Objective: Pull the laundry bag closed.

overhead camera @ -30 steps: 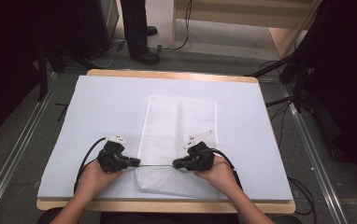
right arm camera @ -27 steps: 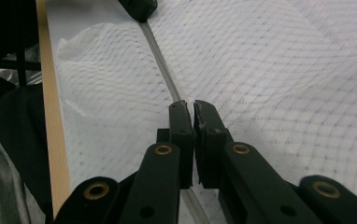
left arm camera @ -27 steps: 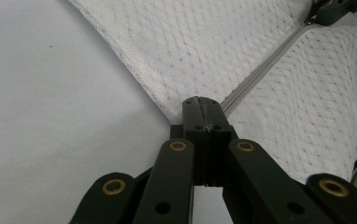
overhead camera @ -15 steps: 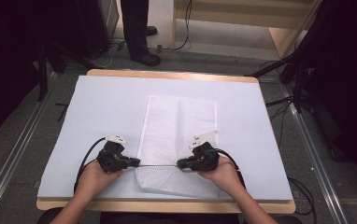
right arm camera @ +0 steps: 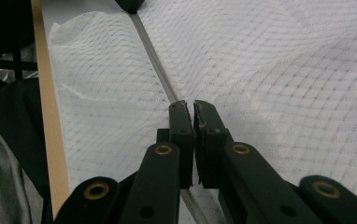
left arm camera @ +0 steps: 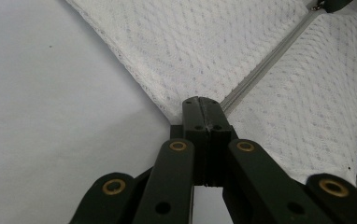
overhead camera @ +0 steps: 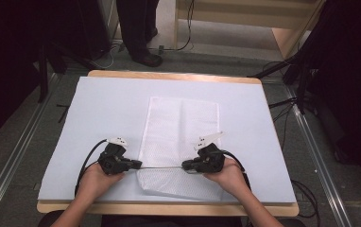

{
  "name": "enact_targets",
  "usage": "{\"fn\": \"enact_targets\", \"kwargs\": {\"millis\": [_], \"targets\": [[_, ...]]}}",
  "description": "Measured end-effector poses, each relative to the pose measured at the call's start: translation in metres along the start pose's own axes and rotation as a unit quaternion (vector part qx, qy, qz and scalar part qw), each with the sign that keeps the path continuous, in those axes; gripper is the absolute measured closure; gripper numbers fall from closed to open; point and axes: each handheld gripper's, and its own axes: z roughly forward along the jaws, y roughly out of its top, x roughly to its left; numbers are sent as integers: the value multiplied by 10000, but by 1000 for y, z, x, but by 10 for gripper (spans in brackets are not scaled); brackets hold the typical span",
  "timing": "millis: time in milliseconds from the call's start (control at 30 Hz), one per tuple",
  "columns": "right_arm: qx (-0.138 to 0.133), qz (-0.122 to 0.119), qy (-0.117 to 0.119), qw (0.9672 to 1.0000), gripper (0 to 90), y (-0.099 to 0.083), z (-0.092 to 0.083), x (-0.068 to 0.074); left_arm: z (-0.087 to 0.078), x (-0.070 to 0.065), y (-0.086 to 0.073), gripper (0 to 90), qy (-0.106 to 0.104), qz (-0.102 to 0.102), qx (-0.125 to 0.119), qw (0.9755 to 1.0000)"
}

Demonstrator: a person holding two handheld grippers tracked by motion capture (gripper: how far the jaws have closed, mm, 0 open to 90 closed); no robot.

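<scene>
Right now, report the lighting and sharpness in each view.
High view: table evenly lit, surrounding room dark, slightly soft. Left gripper view: cloth weave crisp, the near linkage blurred. Right gripper view: rod and cloth sharp, dim at the left edge.

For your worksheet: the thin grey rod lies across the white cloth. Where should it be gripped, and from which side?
Grip the rod at its two ends, one gripper from each side, as the left gripper and right gripper do here. It is long, thin and level across the cloth, so end grips probably keep it steady.
</scene>
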Motion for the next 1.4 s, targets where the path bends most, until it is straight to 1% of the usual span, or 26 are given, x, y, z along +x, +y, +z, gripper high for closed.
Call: {"fn": "enact_targets", "kwargs": {"millis": [200, 233, 333, 400, 467, 567, 633, 733, 833, 1033, 1167, 1333, 1400], "targets": [[14, -37, 17, 10000, 891, 0, 0, 0, 0, 0, 0, 900, -10, -6, -9, 10000], [19, -68, -10, 10000, 891, -1, -1, 0, 0, 0, 0, 900, -5, -4, -7, 10000], [38, 5, -66, 10000, 891, -4, -5, -2, 0, 0, 0, 900, -12, -4, -8, 10000], [5, -15, -62, 10000, 891, -5, -7, -4, 0, 0, 0, 900, -5, 0, -5, 10000], [24, 65, -88, 9999, 891, -8, -10, -5, 0, 0, 0, 900, 11, 5, 10, 10000], [-11, 29, -96, 9999, 891, -9, -11, -5, 0, 0, 0, 900, 0, -1, -1, 10000], [22, 61, -116, 9999, 891, -11, -12, -5, 0, 0, 0, 900, 8, -1, 5, 10000], [16, 25, -107, 9999, 890, -12, -13, -6, 0, 0, 0, 900, -6, -6, -8, 10000], [-1, 83, -143, 9999, 890, -15, -18, -8, 0, 0, 0, 900, 6, -3, 3, 10000], [-14, 84, -179, 9998, 891, -19, -23, -10, 0, 0, 0, 900, 9, 4, 8, 10000], [-22, 148, -205, 9997, 890, -24, -27, -11, 0, 0, 0, 900, 6, -2, 3, 10000], [-34, 150, -213, 9997, 890, -27, -30, -13, 0, 0, 0, 900, -6, -10, -12, 10000], [-63, 171, -250, 9995, 891, -30, -34, -15, 0, 0, 0, 900, -6, -10, -14, 10000]]}}
